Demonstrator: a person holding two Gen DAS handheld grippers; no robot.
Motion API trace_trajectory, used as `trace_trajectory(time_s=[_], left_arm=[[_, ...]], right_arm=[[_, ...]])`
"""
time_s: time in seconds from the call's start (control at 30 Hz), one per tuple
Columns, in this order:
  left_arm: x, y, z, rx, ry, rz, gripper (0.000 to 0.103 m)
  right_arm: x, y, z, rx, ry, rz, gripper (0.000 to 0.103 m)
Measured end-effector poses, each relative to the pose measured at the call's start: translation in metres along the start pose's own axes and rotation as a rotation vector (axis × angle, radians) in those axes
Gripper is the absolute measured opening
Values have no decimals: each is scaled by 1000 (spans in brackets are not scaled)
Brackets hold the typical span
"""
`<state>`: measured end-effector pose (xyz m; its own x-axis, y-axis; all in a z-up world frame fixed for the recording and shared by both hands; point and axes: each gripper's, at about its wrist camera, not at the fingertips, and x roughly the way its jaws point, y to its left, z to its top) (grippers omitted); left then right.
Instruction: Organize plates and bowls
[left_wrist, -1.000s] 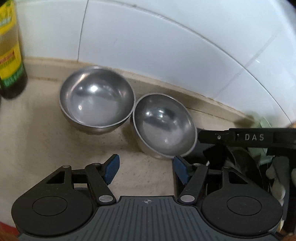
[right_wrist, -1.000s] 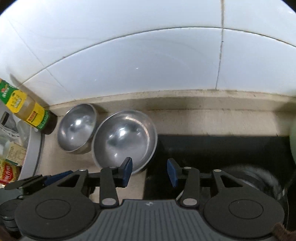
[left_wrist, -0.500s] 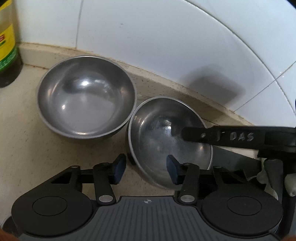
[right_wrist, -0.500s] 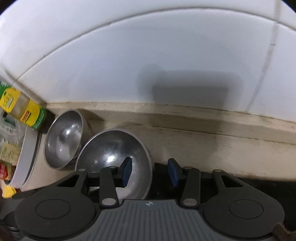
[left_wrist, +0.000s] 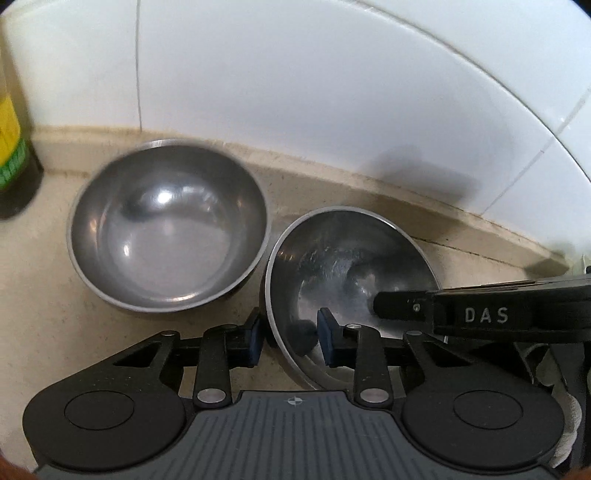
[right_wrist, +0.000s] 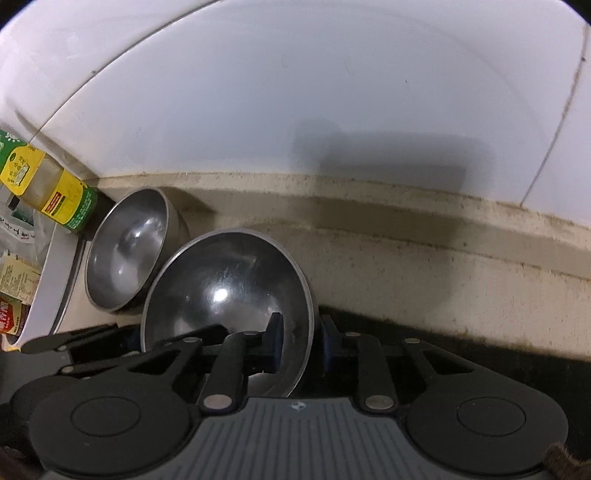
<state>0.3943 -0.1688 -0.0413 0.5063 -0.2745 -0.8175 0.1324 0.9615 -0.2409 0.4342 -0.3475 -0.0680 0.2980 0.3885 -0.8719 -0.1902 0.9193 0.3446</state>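
Two steel bowls stand side by side on the beige counter by the tiled wall. The left bowl (left_wrist: 168, 229) (right_wrist: 127, 254) sits flat. The right bowl (left_wrist: 351, 269) (right_wrist: 225, 291) is tilted at the counter's edge. My left gripper (left_wrist: 290, 338) straddles the right bowl's left rim, one blue pad outside and one inside, with a gap showing around the rim. My right gripper (right_wrist: 301, 339) straddles the same bowl's right rim the same way. The right gripper's finger also shows in the left wrist view (left_wrist: 480, 314).
A yellow-labelled bottle (right_wrist: 48, 192) (left_wrist: 11, 158) stands left of the bowls against the wall. A white rimmed object (right_wrist: 48, 280) with packets lies at far left. A dark sink (right_wrist: 480, 354) drops off right of the counter edge.
Both grippers moved forward onto the right bowl; their jaws now straddle its opposite rims and have narrowed. The bowl looks more tilted than before.
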Motion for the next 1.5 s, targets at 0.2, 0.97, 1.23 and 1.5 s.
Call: trace_trajectory(time_s=[0.2,0.97,1.23,1.5], left_arm=[[-24,-8,3,42,-57,0,38],[-179,25,-24,108,-296,-9,45],[-214,48,-46,134,-293,-20,46],[-214,66,-69,151,-244,-40,47]], right_arm=[[-22,5,-5,13,-37,16,19],[-138,119,-58,-112,-193,21,19],[-151,154,-85,-130,-199,44,19],[-144,174,-104,-116,-171,38,19]])
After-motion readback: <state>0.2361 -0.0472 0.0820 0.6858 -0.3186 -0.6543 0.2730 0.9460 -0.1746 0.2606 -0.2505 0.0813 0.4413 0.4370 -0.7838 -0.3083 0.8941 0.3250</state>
